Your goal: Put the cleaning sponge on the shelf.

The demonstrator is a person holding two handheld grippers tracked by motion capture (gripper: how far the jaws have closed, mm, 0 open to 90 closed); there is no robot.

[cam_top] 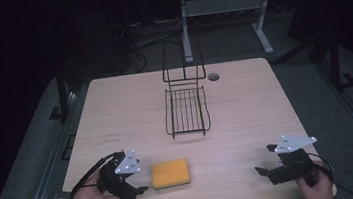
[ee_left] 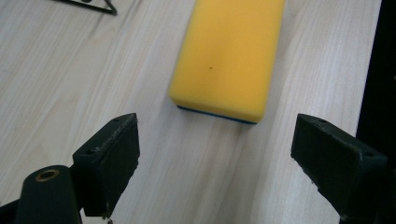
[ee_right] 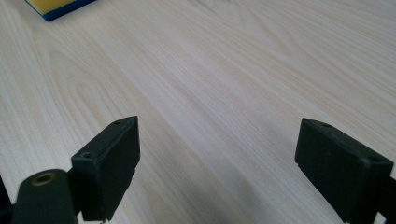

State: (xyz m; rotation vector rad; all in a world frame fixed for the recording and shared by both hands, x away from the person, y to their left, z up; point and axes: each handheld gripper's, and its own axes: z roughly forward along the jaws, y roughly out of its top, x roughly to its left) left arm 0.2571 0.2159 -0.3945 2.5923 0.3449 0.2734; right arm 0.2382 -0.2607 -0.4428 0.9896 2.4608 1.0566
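A yellow sponge with a blue underside lies flat near the table's front edge, left of centre. My left gripper sits just left of it, pointing at it, open and holding nothing. In the left gripper view the sponge lies ahead of the spread jaws, a short gap from the left gripper. My right gripper rests at the front right, open and pointing left across bare wood. Its own view shows the right gripper over the tabletop, with a corner of the sponge at the top left.
A black wire rack stands at the table's middle, its tall end toward the far edge; a corner of the rack shows in the left gripper view. A round cable hole sits near the far edge. The wooden table is edged by dark floor.
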